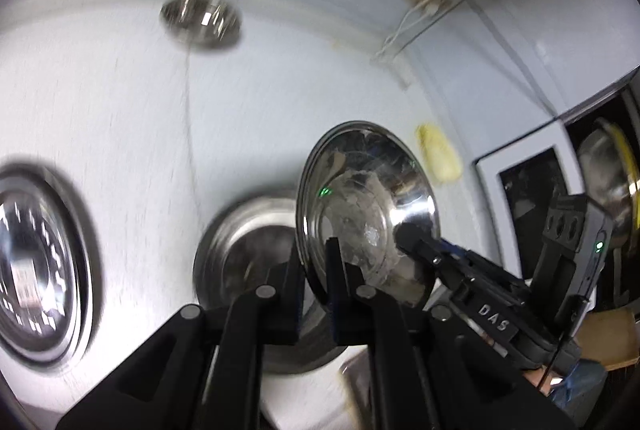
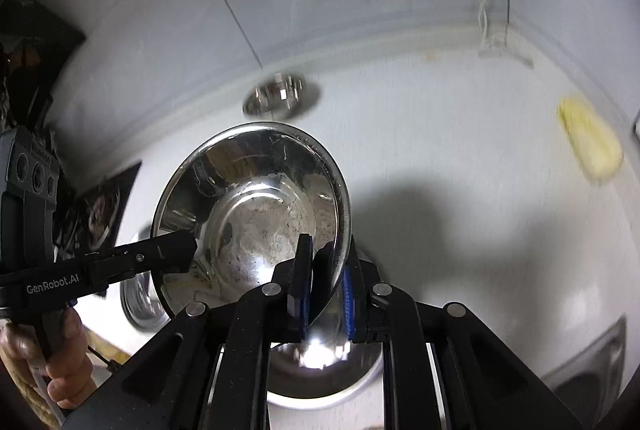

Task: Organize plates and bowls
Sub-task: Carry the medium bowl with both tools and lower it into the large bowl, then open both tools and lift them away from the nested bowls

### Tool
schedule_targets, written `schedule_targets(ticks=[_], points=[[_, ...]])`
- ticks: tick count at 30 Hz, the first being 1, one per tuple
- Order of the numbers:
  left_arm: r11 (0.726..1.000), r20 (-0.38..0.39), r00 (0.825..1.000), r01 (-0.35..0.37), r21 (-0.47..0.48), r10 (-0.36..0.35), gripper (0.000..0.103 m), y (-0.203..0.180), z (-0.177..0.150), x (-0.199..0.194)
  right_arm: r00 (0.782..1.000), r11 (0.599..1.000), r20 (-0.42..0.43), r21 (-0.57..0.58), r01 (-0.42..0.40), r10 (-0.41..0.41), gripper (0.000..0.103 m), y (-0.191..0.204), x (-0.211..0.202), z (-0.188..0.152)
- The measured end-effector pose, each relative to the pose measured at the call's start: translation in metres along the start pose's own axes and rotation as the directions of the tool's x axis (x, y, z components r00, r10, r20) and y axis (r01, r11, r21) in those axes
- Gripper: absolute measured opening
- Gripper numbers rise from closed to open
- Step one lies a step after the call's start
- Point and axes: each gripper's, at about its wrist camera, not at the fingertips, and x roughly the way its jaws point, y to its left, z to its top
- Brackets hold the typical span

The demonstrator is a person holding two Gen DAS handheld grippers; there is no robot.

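**A:** What's the biggest thing in view?

**B:** A pale white table (image 1: 132,102) fills both wrist views, with a wall behind it carrying sockets and cables. Steel dishes sit spread across it.

**A:** And the dish being handled?

**B:** A shiny steel bowl (image 2: 256,206) is held above the table, tilted on edge, its inside smeared with whitish residue. It is gripped from two sides: the left gripper (image 1: 318,294) is clamped on the near rim in its own view, and the right gripper (image 2: 324,290) pinches the opposite rim. Two grips likely keep the slippery, thin-walled bowl from swinging.

**A:** What lies beneath it?

**B:** A second steel bowl (image 1: 244,250) rests on the table directly under the held one, probably the stacking target. A wide steel plate (image 1: 36,270) lies well apart at the left edge. A small steel dish (image 1: 202,20) sits far back near the wall.

**A:** Anything smaller?

**B:** A yellow sponge-like object (image 2: 592,146), blurred, off to the right. A hand (image 2: 60,362) grasps the left gripper's handle.
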Motion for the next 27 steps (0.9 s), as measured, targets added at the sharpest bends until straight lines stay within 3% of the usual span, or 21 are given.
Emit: schedule_targets(ticks=[6,14,27], points=[[0.996,-0.097,0.993,-0.069,-0.048,0.064,0.009,0.029,-0.037,0.037,0.994,1.000,-0.114,0.029,-0.001,0.004,0.012,-0.010,0.036,-0.038],[0.987,-0.138,0.983,-0.136,-0.088,0.123,0.009,0.043,-0.045,0.064,0.977,0.999,-0.211,0.042,0.005,0.004,0.012,-0.015,0.071,-0.056],[0.981,-0.121,0.977,-0.184,-0.061,0.175,0.012,0.033,-0.037,0.074,0.978,0.999,-0.206,0.050,-0.010,0.020,0.012,-0.023,0.075,-0.061]])
